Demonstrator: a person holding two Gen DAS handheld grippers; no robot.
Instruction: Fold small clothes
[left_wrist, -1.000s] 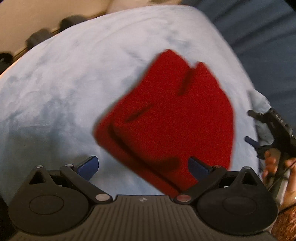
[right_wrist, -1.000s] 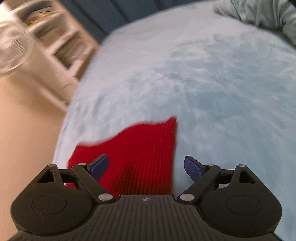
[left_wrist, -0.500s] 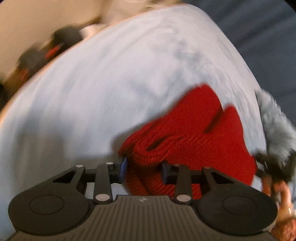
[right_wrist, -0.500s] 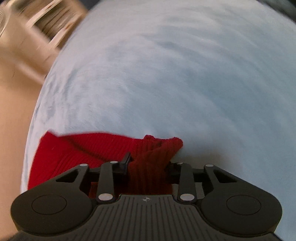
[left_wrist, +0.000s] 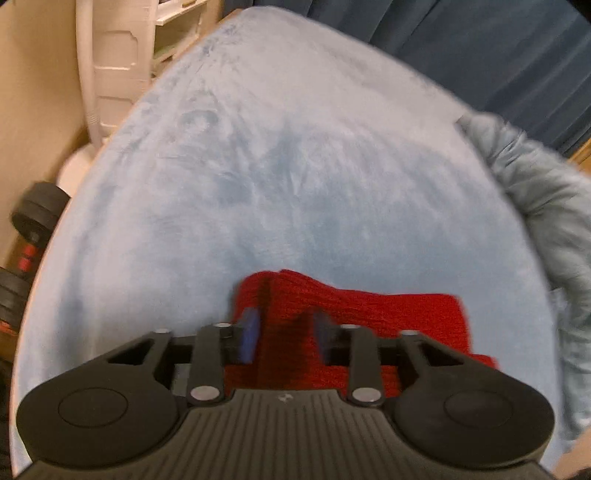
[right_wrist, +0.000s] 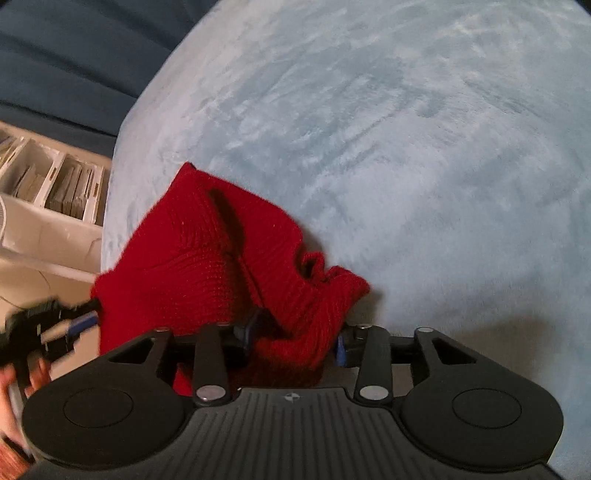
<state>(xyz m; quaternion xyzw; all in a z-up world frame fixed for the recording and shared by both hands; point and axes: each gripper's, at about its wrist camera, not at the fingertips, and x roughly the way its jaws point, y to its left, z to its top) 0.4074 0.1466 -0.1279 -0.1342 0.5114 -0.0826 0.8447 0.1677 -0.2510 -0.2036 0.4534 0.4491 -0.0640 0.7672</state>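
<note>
A red knit garment (right_wrist: 207, 266) is being held at two points over a pale blue plush blanket (right_wrist: 424, 129). The right gripper (right_wrist: 293, 338) is being kept clamped on a bunched corner, and the left gripper (left_wrist: 282, 330) is being kept pinched on another edge of the knit; from the right wrist view that gripper is being seen at the garment's far-left side (right_wrist: 74, 325).

A second ago both sets of fingers were being held wide apart above the flat-lying cloth; half a second ago they were being closed on it. Now the fabric is being lifted, creased and partly off the blanket, with its lower part hidden behind the tools.

Judgement: the grasp phase is being finished and the fold itself is being started. The held edge is likely being readied for carrying across.

A fluffy grey-blue bundle (left_wrist: 546, 206) is being left untouched at the blanket's right edge.
</note>
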